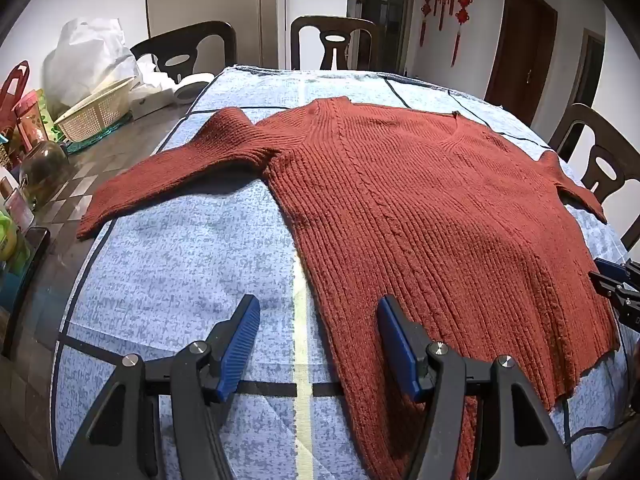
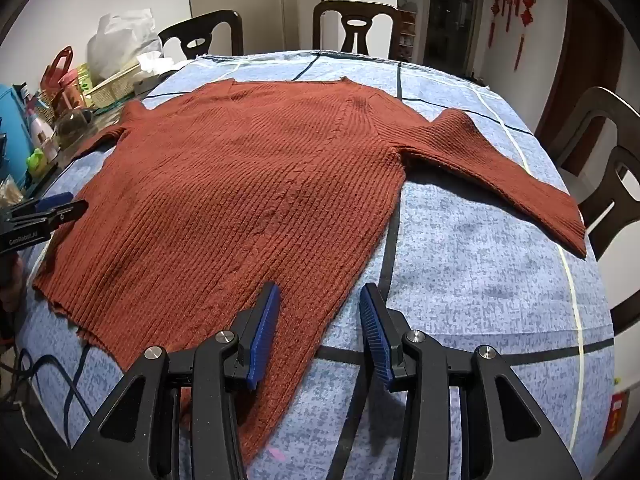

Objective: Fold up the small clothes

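A rust-red ribbed knit sweater (image 1: 420, 216) lies flat and spread out on a blue patterned cloth (image 1: 180, 264), both sleeves stretched sideways. My left gripper (image 1: 318, 344) is open and empty, hovering over the sweater's near left hem corner. In the right wrist view the sweater (image 2: 248, 200) fills the middle, and my right gripper (image 2: 318, 334) is open and empty over its near right hem corner. The right gripper shows at the right edge of the left wrist view (image 1: 616, 288). The left gripper shows at the left edge of the right wrist view (image 2: 44, 216).
Dark wooden chairs (image 1: 334, 42) stand around the far and right sides of the table. Clutter lines the left side: a white mesh basket (image 1: 96, 110), a white plastic bag (image 1: 90, 60), bottles and jars (image 1: 42, 168). Cables (image 2: 48, 372) hang off the near left edge.
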